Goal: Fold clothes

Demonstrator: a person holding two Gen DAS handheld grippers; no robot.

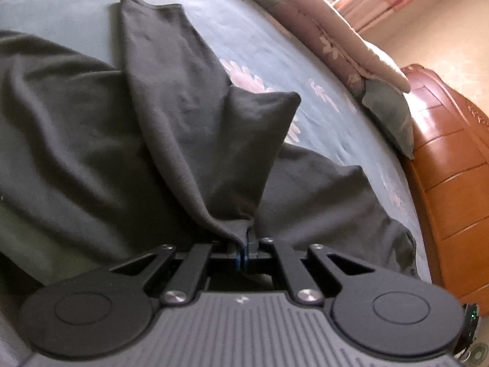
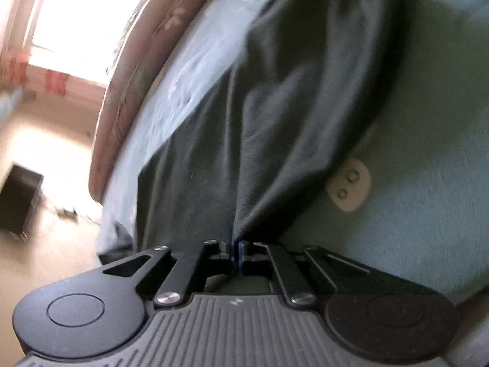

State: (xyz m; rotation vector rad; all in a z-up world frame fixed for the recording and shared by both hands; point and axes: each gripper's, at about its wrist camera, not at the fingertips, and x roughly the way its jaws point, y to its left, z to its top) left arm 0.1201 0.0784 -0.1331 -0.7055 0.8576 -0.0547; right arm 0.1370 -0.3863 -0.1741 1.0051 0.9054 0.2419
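Both grippers — left (image 1: 244, 249) and right (image 2: 234, 249) — have their jaws pinched tight on dark cloth, each holding a bunched edge of the garment (image 1: 91, 140). It runs forward from the jaws across the blue bed (image 1: 259, 36), partly lifted, its long fold stretching away — most of it still resting on the sheet. Neither hand looks nearer.

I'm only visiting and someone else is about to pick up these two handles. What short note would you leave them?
Left gripper: shut on the dark garment, fabric pulled up from the bed.
Right gripper: shut on the same garment, also lifted.
The rest of the garment lies rumpled on the bedsheet; a quilt sits along the far edge.
Done: both grips taken. No neat fold is visible.
Left: probably carry the held edges over, lay flat, release, smooth.
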